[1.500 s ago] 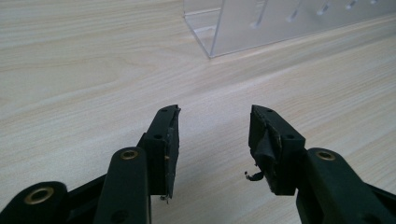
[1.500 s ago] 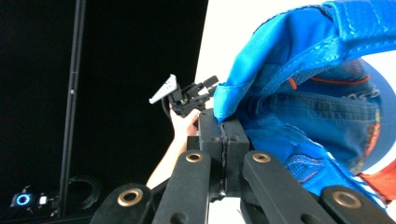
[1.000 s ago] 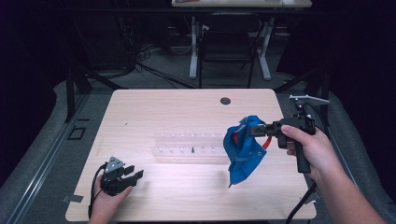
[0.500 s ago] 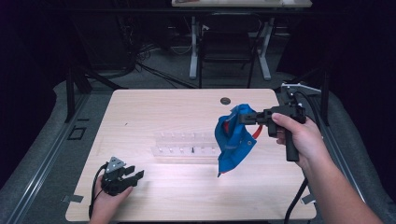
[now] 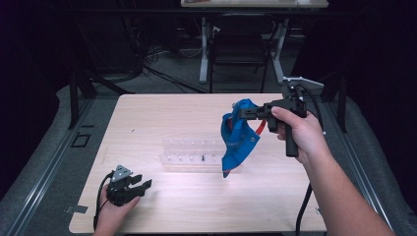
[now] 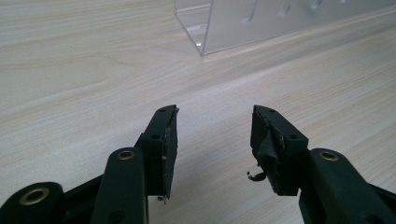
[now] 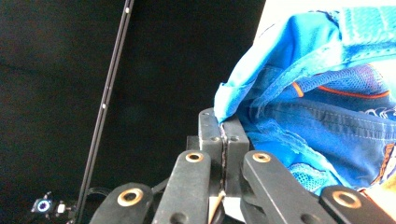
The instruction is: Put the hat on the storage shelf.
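A blue cloth cap [image 5: 238, 137] with red trim hangs in the air over the right half of the wooden table [image 5: 167, 118]. My right gripper [image 5: 247, 112] is shut on its upper edge; in the right gripper view the jaws pinch the blue fabric [image 7: 317, 107] at the tips of my right gripper [image 7: 223, 126]. My left gripper [image 5: 140, 187] rests low at the table's front left, held by a hand. Its jaws have just been opening and stand apart, and in the left gripper view my left gripper [image 6: 215, 135] has only bare wood between the pads.
A clear plastic rack [image 5: 194, 152] lies across the table's middle, just left of the hanging cap; its corner [image 6: 205, 28] shows ahead of my left gripper. A small dark round disc [image 5: 236, 105] sits near the far edge. Dark floor and table legs lie beyond.
The right hand has lifted the cap and carried it toward the table's far side. The left gripper stayed in place at the front left.
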